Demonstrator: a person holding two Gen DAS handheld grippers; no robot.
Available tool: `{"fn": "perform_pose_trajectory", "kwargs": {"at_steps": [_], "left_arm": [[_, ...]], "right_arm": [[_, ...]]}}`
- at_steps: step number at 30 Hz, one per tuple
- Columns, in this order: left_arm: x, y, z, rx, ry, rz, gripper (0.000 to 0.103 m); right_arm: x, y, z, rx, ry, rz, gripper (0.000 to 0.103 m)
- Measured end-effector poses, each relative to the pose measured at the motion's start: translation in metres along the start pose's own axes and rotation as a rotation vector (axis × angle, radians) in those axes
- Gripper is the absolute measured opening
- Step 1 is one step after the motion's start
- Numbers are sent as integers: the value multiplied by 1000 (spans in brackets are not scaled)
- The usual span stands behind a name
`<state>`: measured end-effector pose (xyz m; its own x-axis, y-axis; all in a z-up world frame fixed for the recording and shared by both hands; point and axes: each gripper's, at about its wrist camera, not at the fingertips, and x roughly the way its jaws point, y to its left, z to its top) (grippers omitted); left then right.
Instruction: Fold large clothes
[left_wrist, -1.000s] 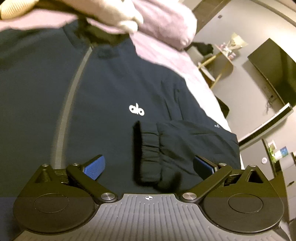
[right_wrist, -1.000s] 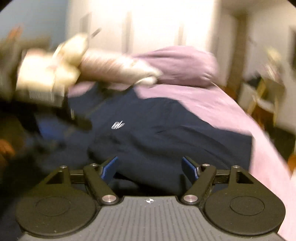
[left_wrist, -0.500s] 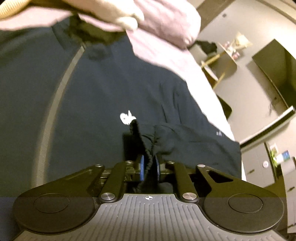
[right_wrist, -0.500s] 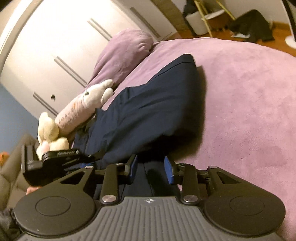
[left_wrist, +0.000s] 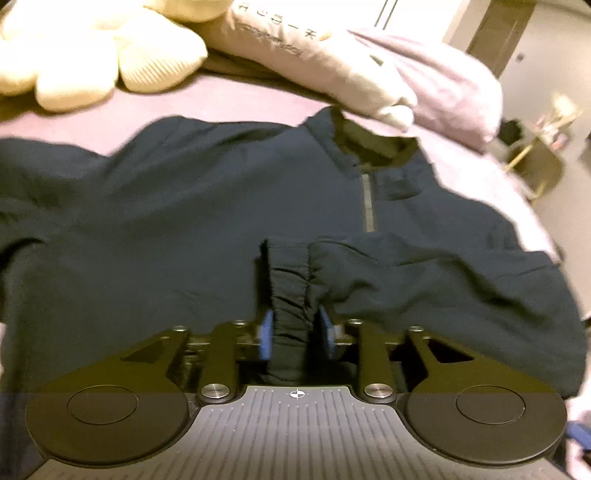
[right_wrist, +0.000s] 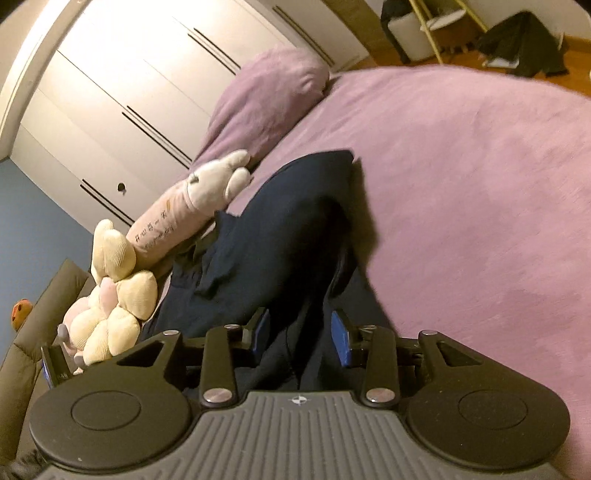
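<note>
A dark navy zip jacket (left_wrist: 184, 229) lies front up on a purple bed, collar toward the pillows. My left gripper (left_wrist: 294, 334) is shut on the jacket's elastic sleeve cuff (left_wrist: 290, 291), which is drawn across the chest. In the right wrist view the jacket (right_wrist: 280, 236) rises in a fold, and my right gripper (right_wrist: 299, 330) is shut on its lower edge, lifted off the bed. Part of the left gripper (right_wrist: 55, 363) shows at the far left of that view.
Cream and pink plush toys (left_wrist: 110, 44) (right_wrist: 122, 280) and a purple pillow (right_wrist: 266, 99) lie at the head of the purple bed (right_wrist: 480, 192). White wardrobe doors (right_wrist: 129, 92) stand behind. A stool and dark clothes (right_wrist: 524, 40) are on the floor beyond the bed.
Both grippers were open a second ago. The left one closed on the sleeve cuff and pulled it toward the jacket's middle. The right one closed on the jacket edge and lifted it.
</note>
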<state>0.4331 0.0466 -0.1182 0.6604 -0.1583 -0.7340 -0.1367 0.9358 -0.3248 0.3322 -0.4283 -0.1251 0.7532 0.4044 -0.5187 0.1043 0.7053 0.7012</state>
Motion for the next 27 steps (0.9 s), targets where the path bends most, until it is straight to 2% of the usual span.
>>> {"fn": "perform_pose_trajectory", "kwargs": {"at_steps": [1,2,4,6,8,11,14,16,18,23,26,27], "left_arm": [[3,1,0,-18,12,-32,46],[7,1,1,-36,25,-51,45],[4,1,3,-34,35,-60,15],[-1,-2,12,-45,37,-101,12],[-14,-1,25,-97,19,-144,11],[-43,12,47,-197,-59,-189,11],[-69,34,65,-243,-137,-169,11],[-77,44,72,-233,-160,-114,11],[-81,57,75,-246,-160,-85,11],[-86,76,73,-264,-139,-79,11],[-85,83,68,-249,-130,-74,11],[-84,83,68,-239,-130,-69,11]], "right_arm": [[4,0,0,17,6,7,38],[6,0,1,30,8,16,38],[10,0,3,62,3,37,38],[12,-3,5,110,-1,73,38],[18,-3,7,150,-9,96,38],[27,-5,10,216,-9,123,39],[33,-1,13,242,-24,132,46],[38,4,15,247,-25,150,48],[48,11,15,242,-7,155,48],[83,20,12,292,44,147,49],[94,21,18,308,12,106,48],[96,21,21,303,1,88,38]]}}
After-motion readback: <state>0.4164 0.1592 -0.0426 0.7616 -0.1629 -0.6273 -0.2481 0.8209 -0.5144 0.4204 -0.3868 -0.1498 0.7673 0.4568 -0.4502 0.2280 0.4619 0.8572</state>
